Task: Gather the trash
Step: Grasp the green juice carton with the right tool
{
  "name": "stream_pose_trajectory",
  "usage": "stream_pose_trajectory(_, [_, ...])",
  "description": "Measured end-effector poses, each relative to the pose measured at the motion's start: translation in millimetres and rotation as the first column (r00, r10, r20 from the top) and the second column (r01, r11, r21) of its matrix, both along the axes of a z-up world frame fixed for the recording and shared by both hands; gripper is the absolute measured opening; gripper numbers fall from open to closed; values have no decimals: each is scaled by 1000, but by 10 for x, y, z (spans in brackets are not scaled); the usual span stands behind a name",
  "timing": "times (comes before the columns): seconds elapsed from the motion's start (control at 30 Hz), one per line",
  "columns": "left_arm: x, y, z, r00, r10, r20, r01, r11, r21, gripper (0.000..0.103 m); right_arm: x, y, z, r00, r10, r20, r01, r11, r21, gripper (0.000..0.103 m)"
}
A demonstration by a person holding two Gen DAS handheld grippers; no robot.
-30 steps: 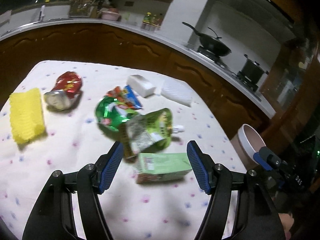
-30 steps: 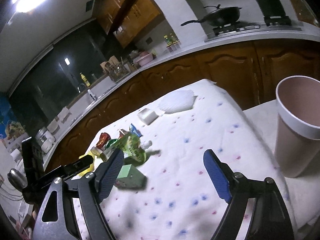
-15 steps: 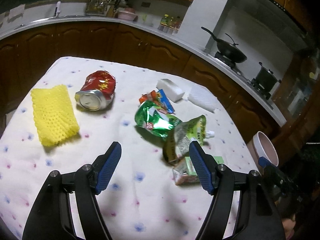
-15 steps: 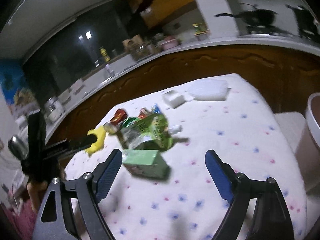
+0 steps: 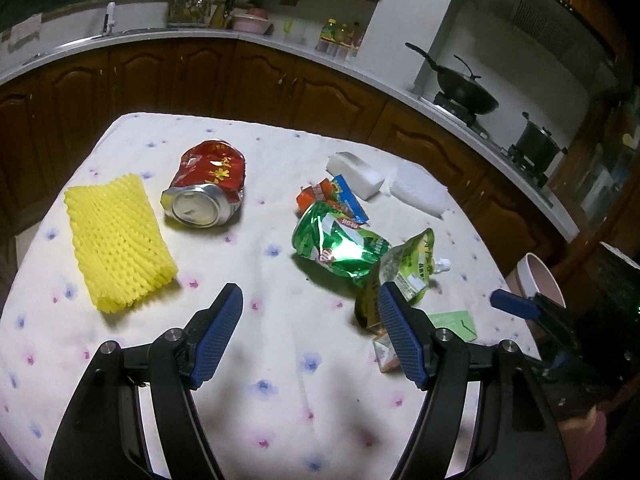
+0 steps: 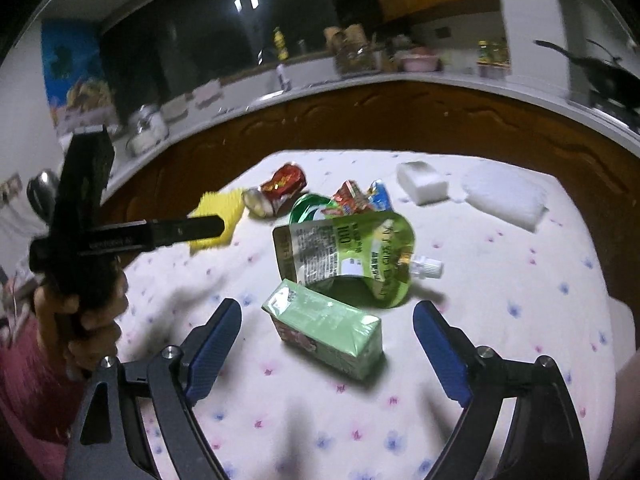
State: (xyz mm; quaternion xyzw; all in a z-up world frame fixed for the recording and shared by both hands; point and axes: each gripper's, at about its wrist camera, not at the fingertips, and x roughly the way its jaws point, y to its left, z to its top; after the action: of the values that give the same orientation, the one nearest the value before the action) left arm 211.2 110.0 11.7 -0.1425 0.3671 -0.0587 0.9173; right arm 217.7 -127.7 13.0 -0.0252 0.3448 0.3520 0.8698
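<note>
Seven or so pieces of trash lie scattered on the floral-cloth surface (image 5: 280,420), none collected yet as far as I can see. My right gripper (image 6: 328,348) has its jaws spread and still opening, empty, with the pale green drink carton (image 6: 324,332) lying just ahead between them, untouched. At its twelve o'clock leans the green spouted juice pouch (image 6: 352,256). My left gripper (image 5: 310,338) hangs with jaws spread and empty; the crushed red can (image 5: 206,190) lies at eleven o'clock, the yellow foam net (image 5: 116,236) at ten. The pink-rimmed bin (image 5: 538,280) waits at three o'clock.
</note>
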Motion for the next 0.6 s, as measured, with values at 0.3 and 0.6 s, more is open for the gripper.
stream_pose_trajectory(0.3, [148,-23,-17,999,-31,-24,32,999,7,71,221,284,-221,994,104,-46,-109,988,-113,88])
stream_pose_trajectory(0.6, [445,-308,18,991,-128,-27,130,990,62,71,128,41,-335,997,27,-72,-32,997,-75,39])
